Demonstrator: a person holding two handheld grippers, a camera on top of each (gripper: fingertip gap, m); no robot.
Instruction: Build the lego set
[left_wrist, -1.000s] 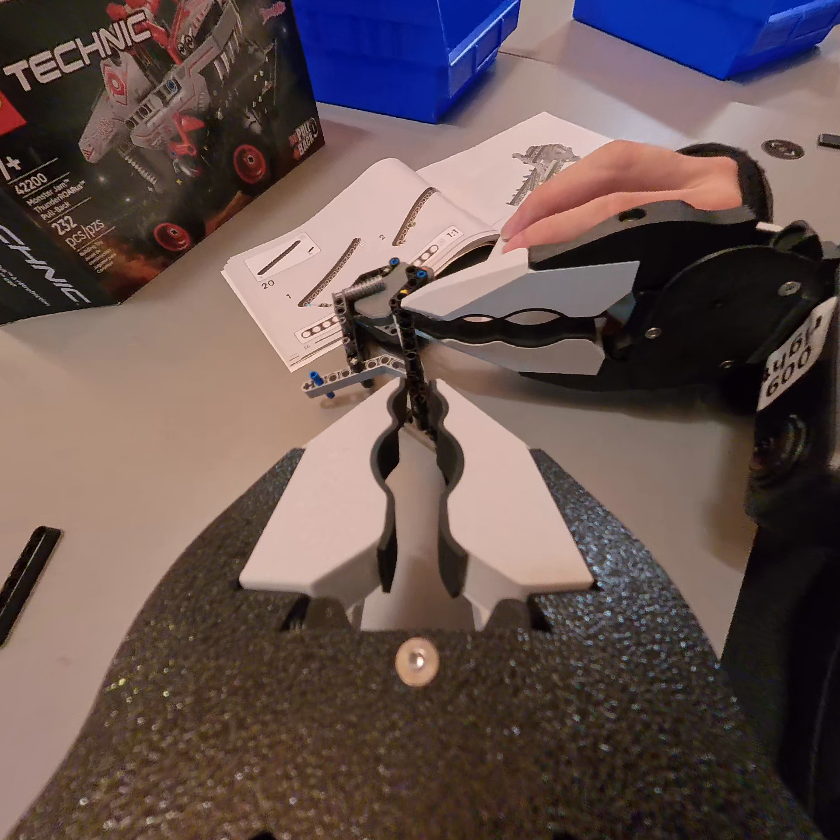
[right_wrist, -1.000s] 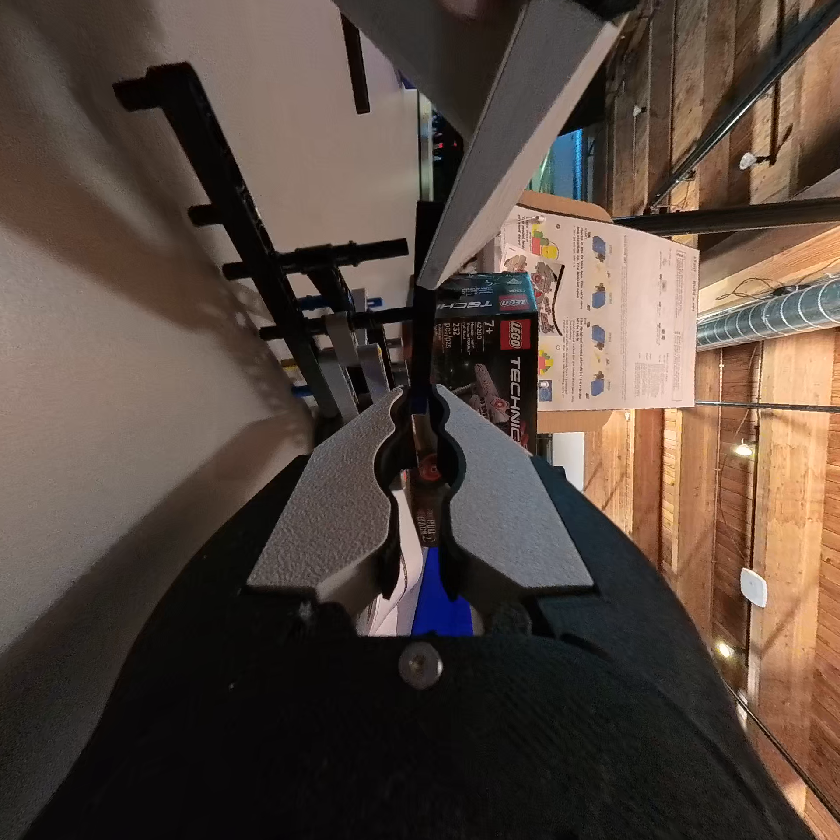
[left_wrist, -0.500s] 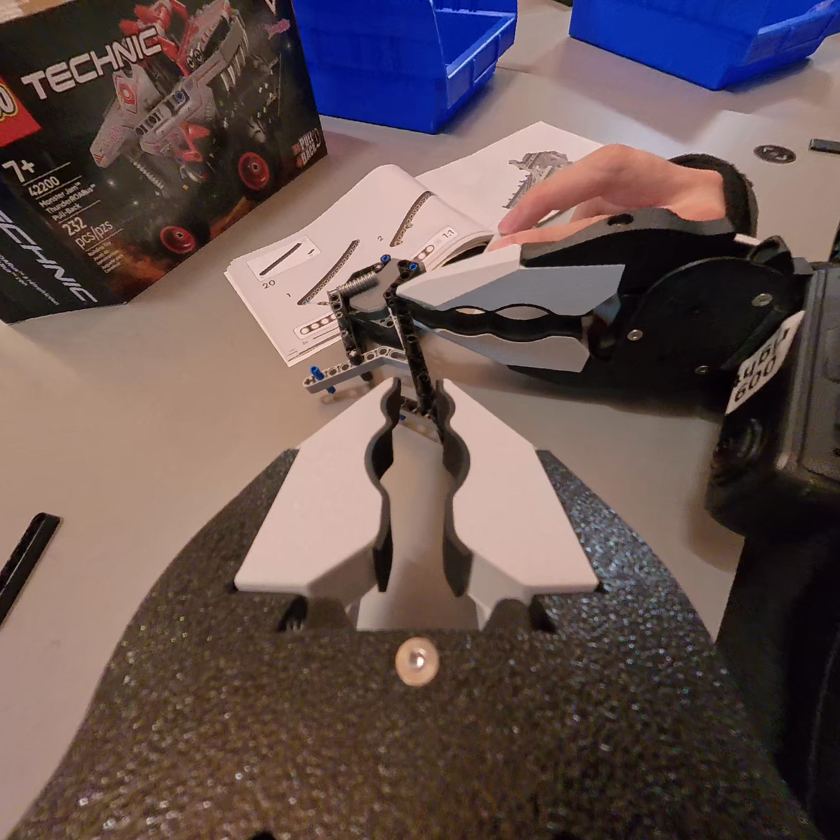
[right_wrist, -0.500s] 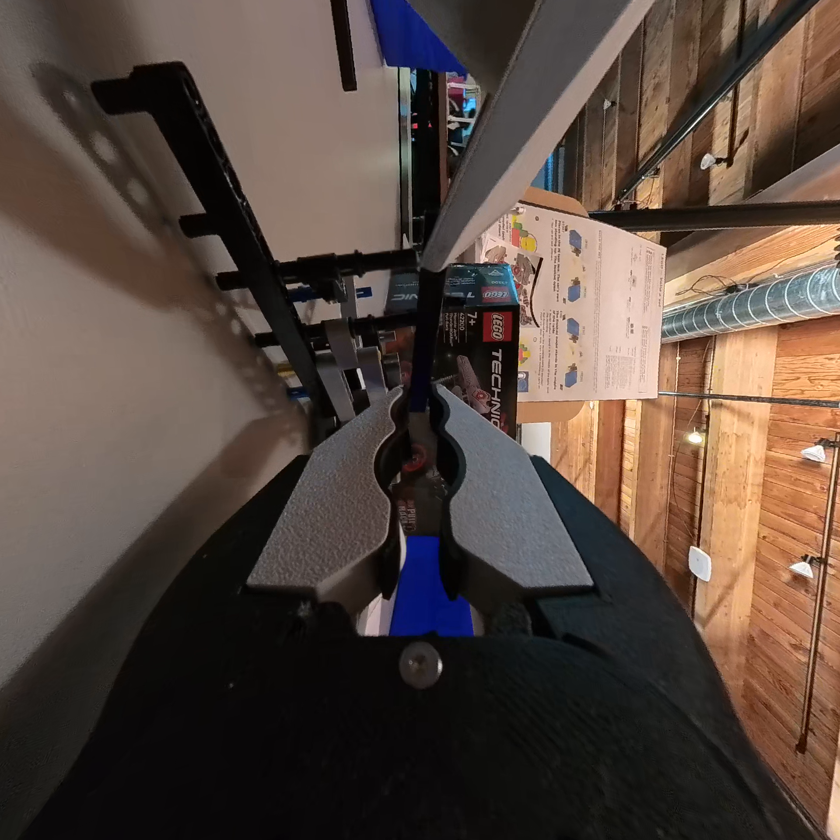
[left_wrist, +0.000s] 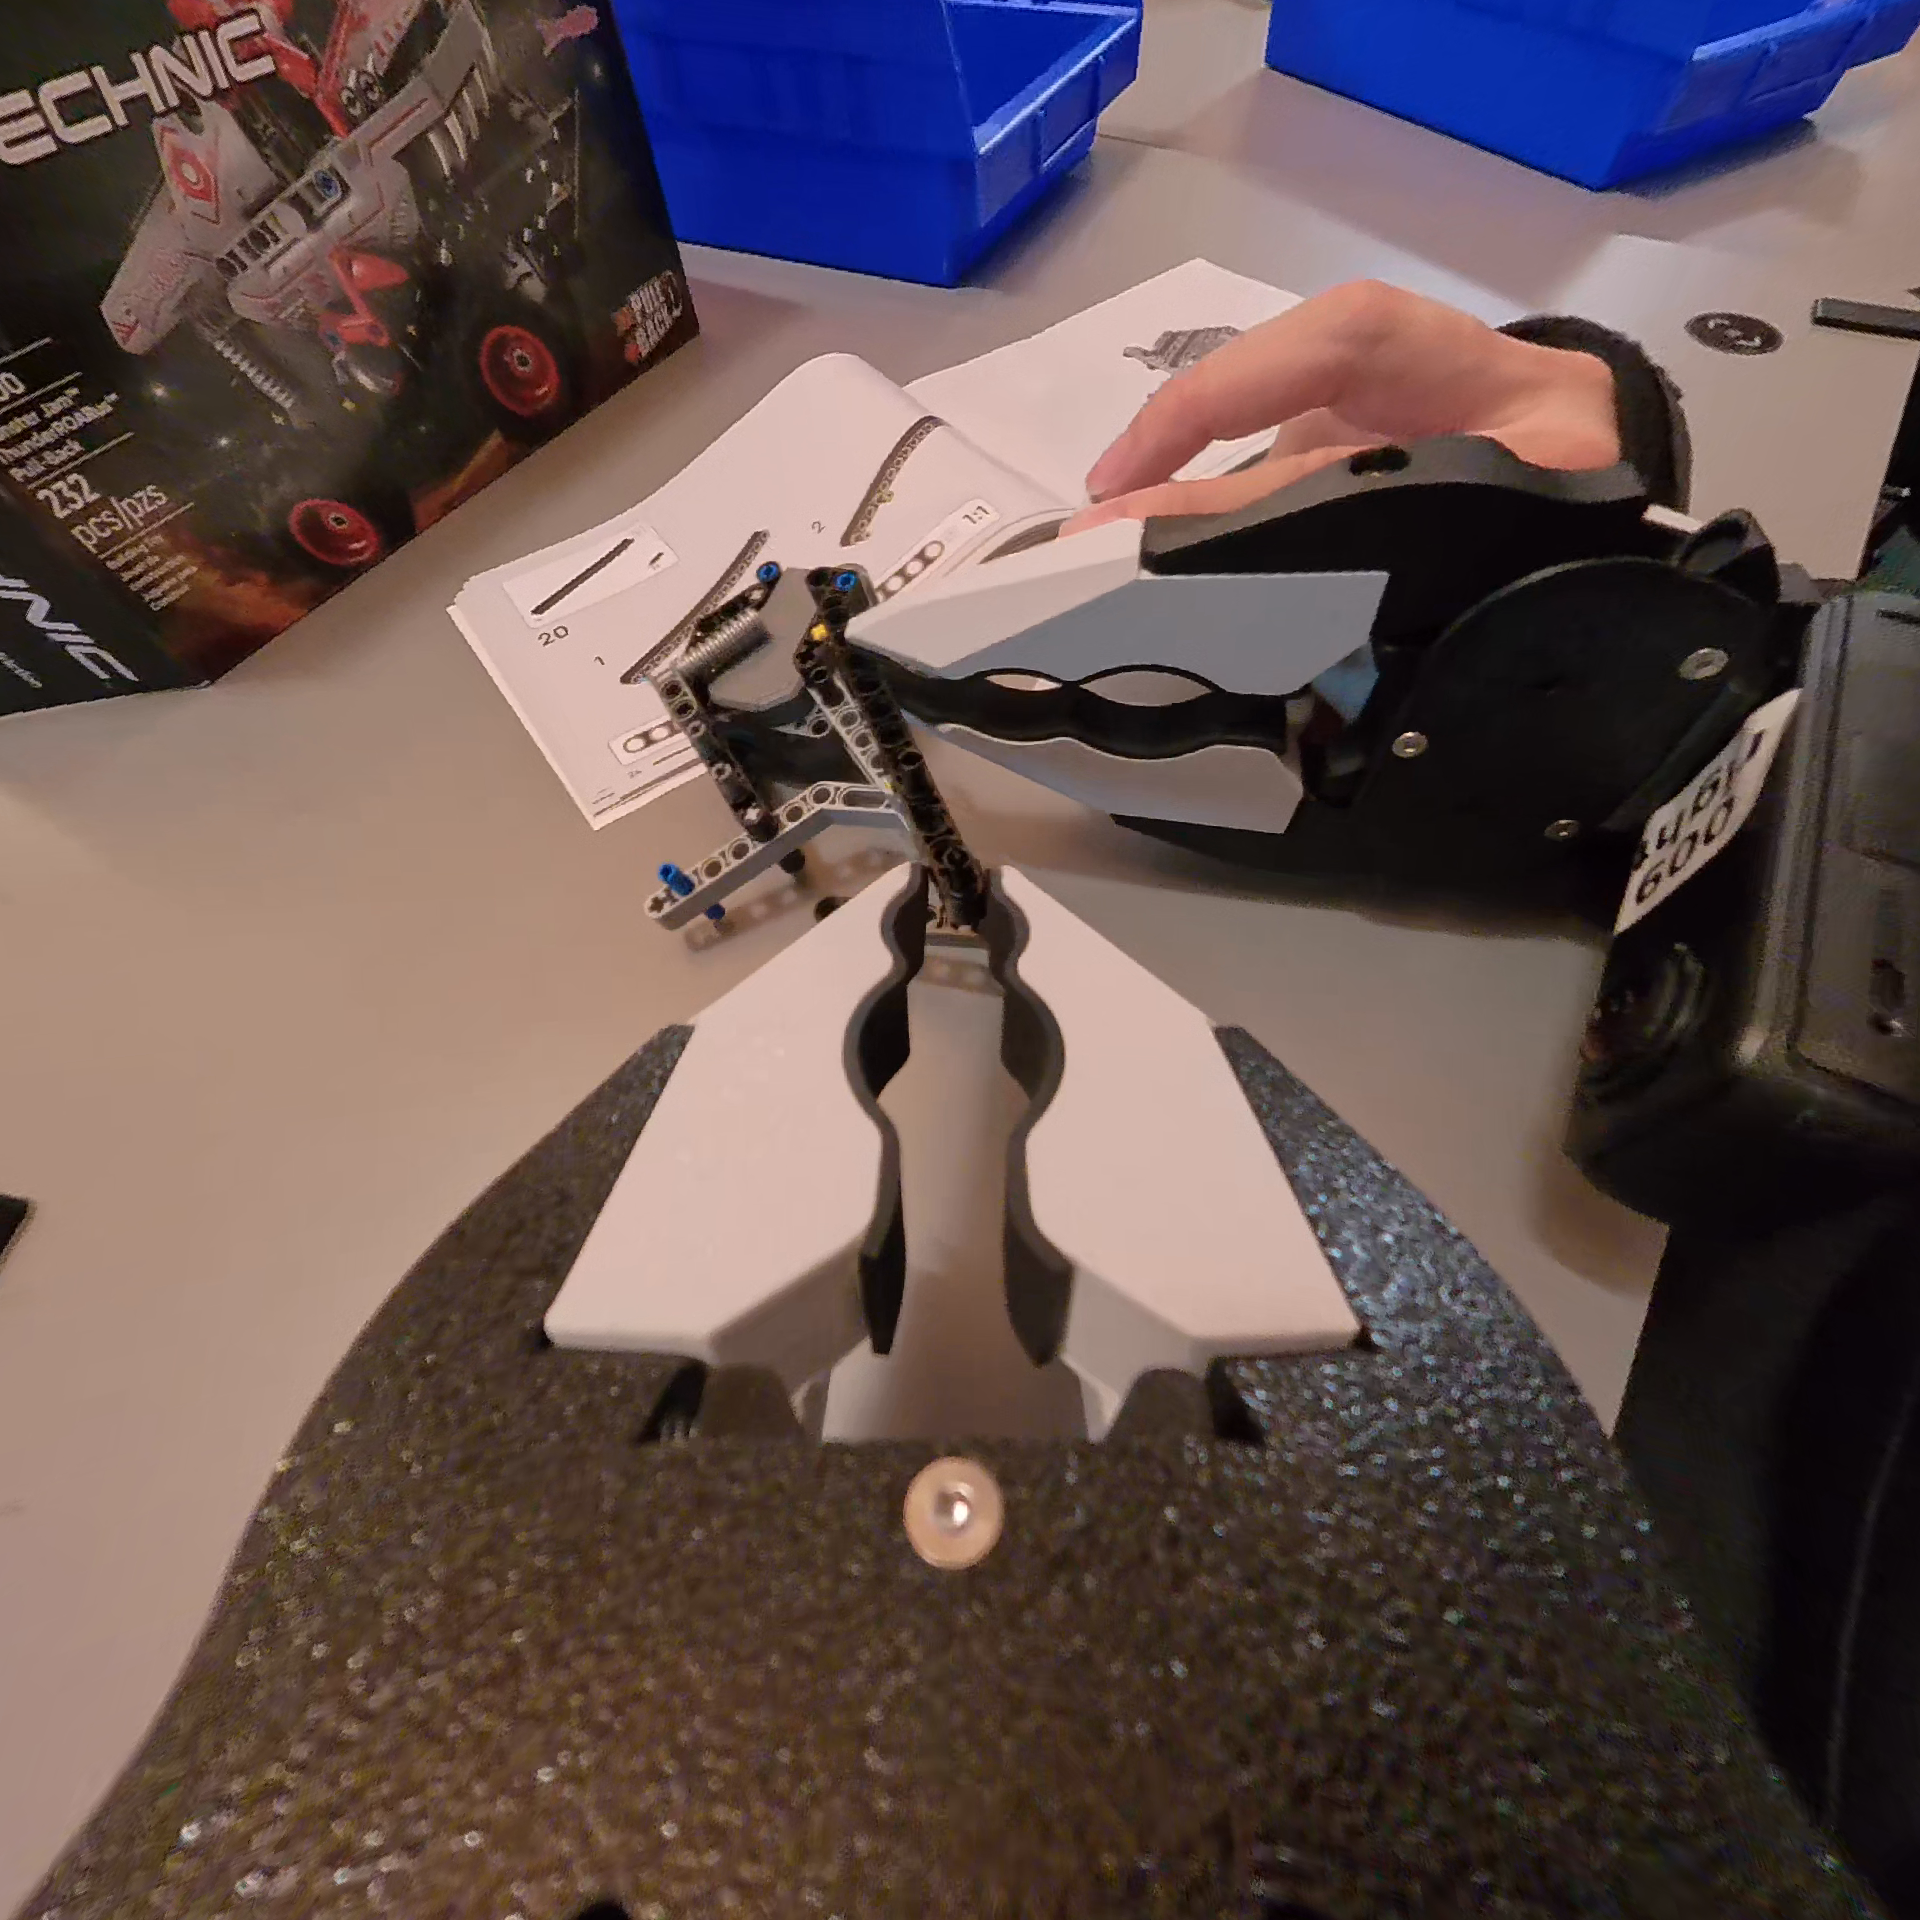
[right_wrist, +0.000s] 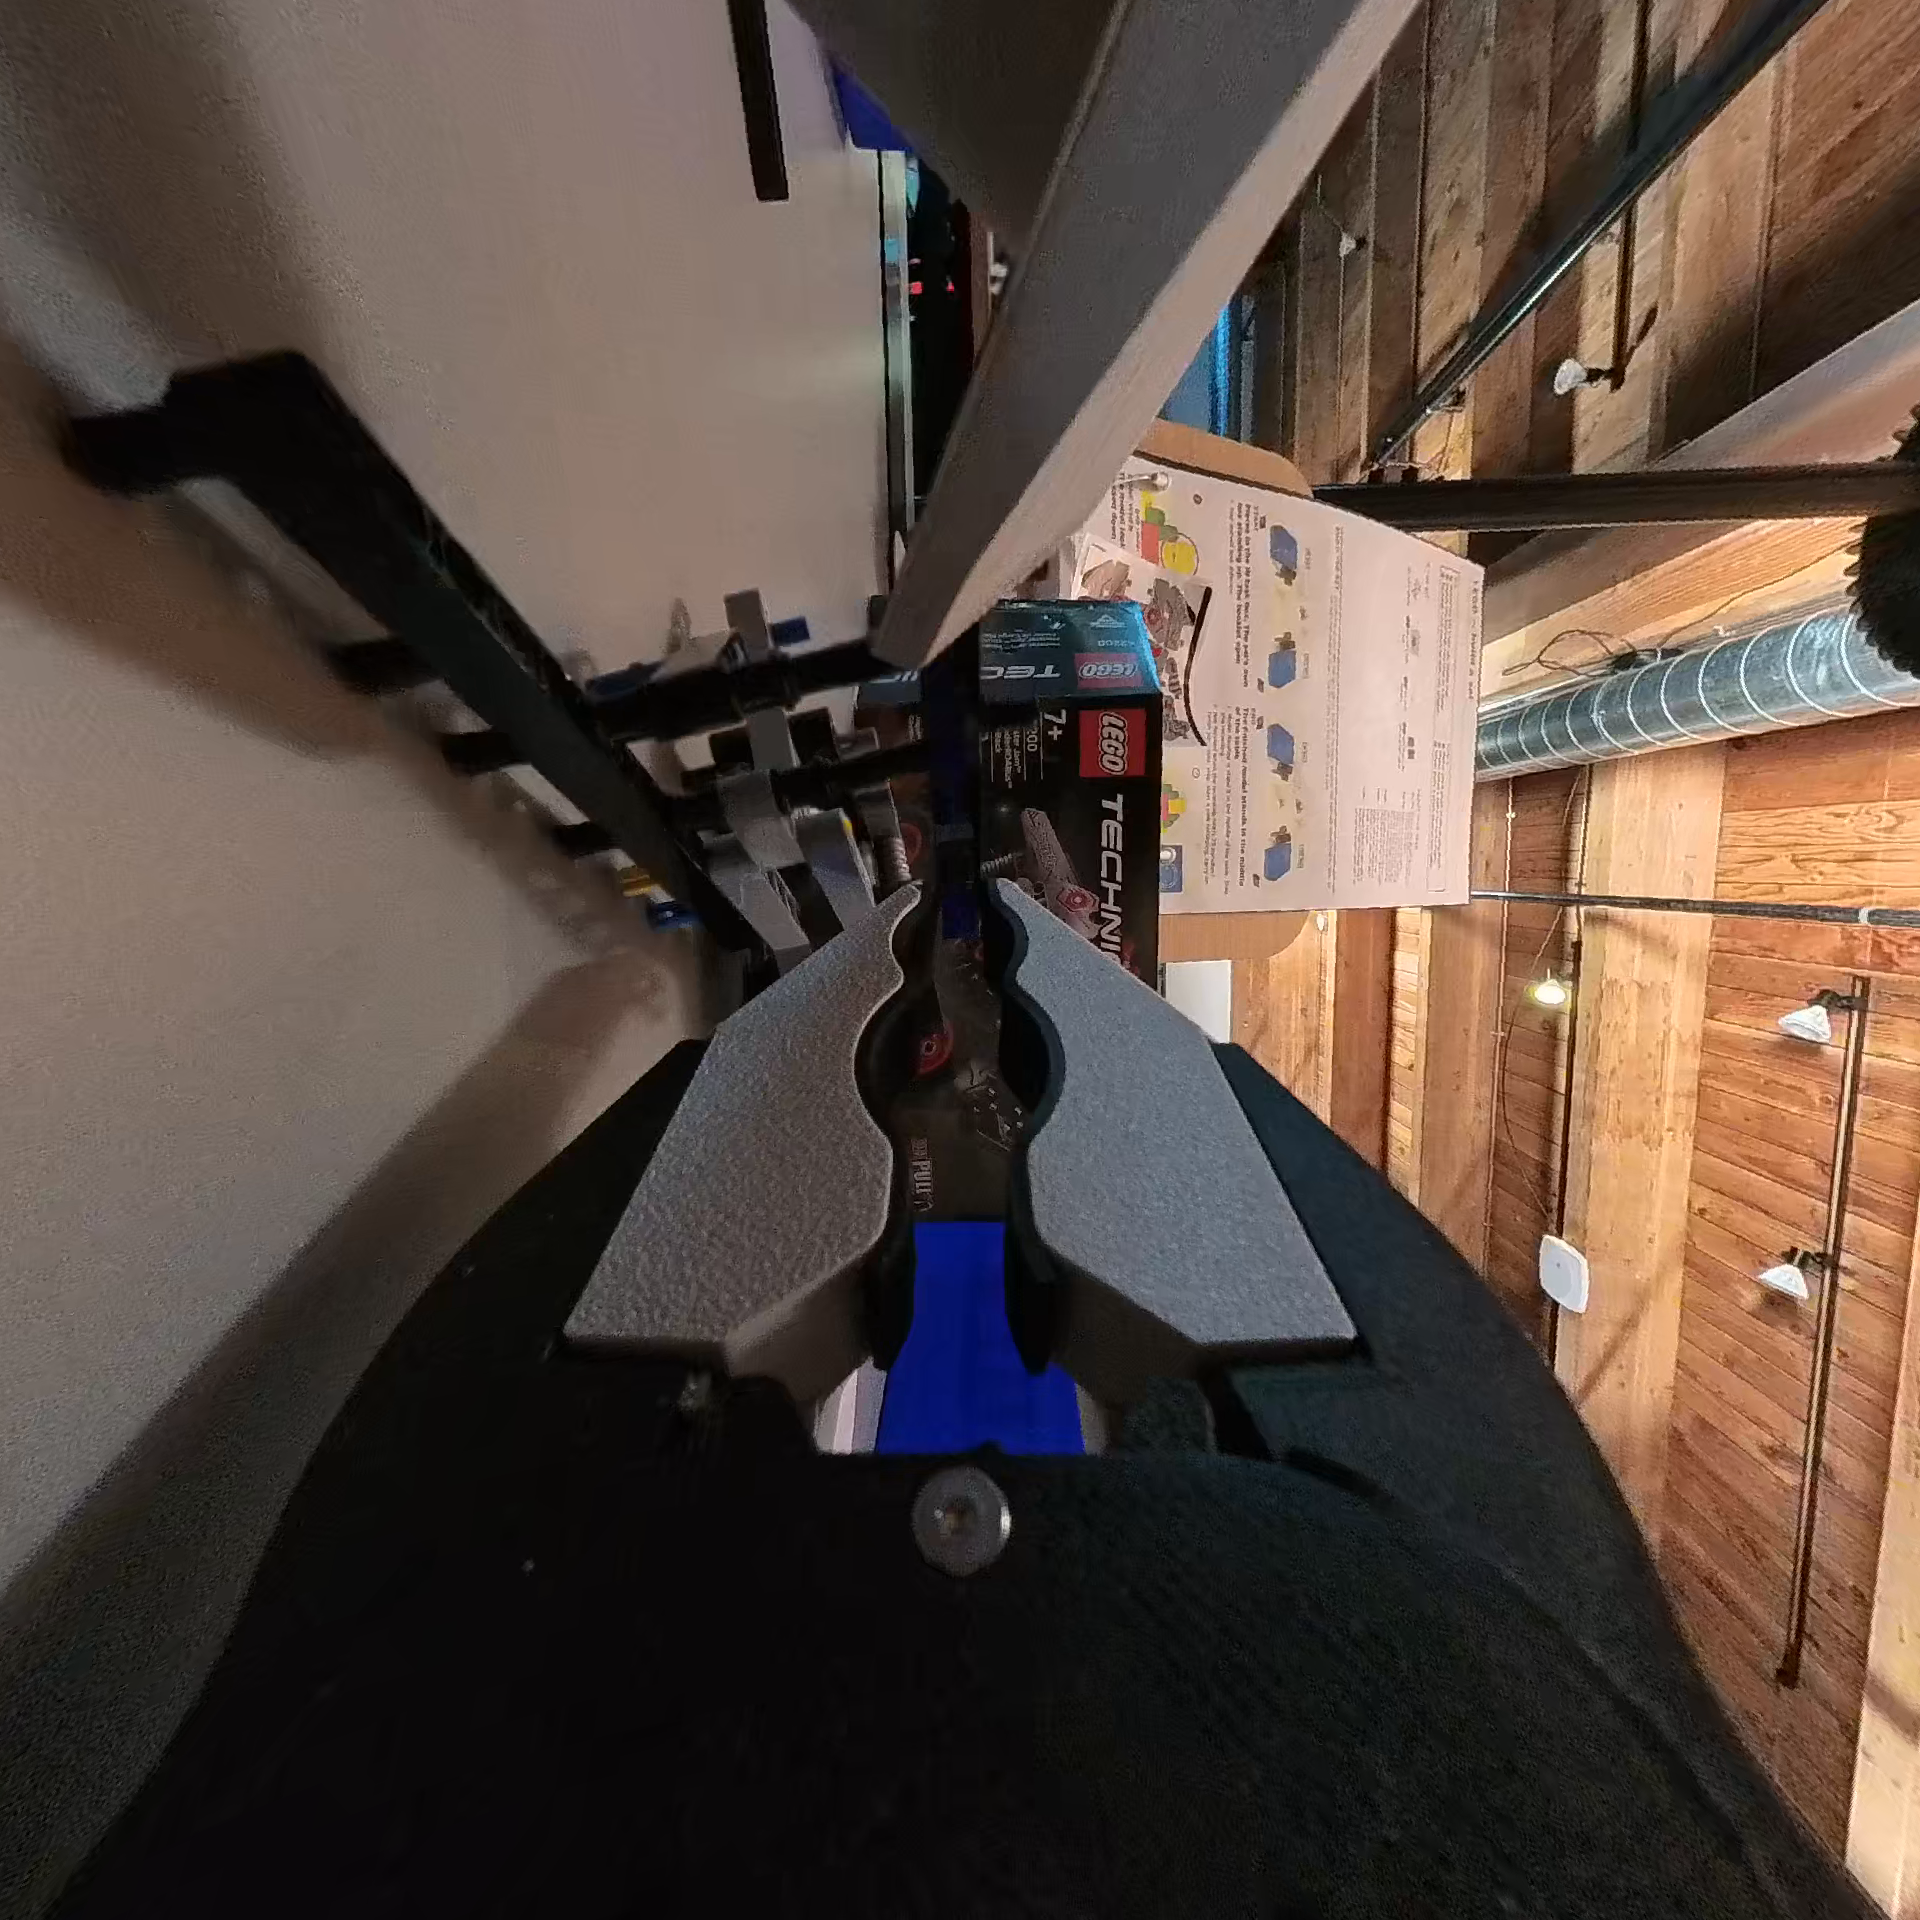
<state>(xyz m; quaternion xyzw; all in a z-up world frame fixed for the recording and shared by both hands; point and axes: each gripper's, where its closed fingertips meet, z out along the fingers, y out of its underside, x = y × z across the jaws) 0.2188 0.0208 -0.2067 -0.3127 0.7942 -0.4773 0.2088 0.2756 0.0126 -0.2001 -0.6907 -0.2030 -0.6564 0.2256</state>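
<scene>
A small lego assembly (left_wrist: 790, 727) of black beams, a grey bent beam with blue pins (left_wrist: 748, 862) and a metal spring (left_wrist: 722, 649) is held just above the grey table (left_wrist: 312, 1039). My left gripper (left_wrist: 954, 894) is shut on the lower end of its long black beam (left_wrist: 914, 800). My right gripper (left_wrist: 878, 675) comes in from the right, turned on its side, and is shut on the upper part of the same beam. In the right wrist view the right gripper (right_wrist: 956, 904) pinches a thin dark beam, with the assembly (right_wrist: 769, 748) just left of it.
An open instruction booklet (left_wrist: 935, 457) lies behind the assembly. The lego box (left_wrist: 312, 312) stands at the back left. Two blue bins (left_wrist: 883, 125) (left_wrist: 1610, 73) are at the back. A person's hand (left_wrist: 1351, 384) rests on the right gripper. Small black parts (left_wrist: 1735, 332) lie far right. Spacing between my two grippers at the tips: around 6 cm.
My left jaws widened a little half a second ago and have closed back onto the black beam. The assembly and the right gripper have tilted and shifted slightly.
</scene>
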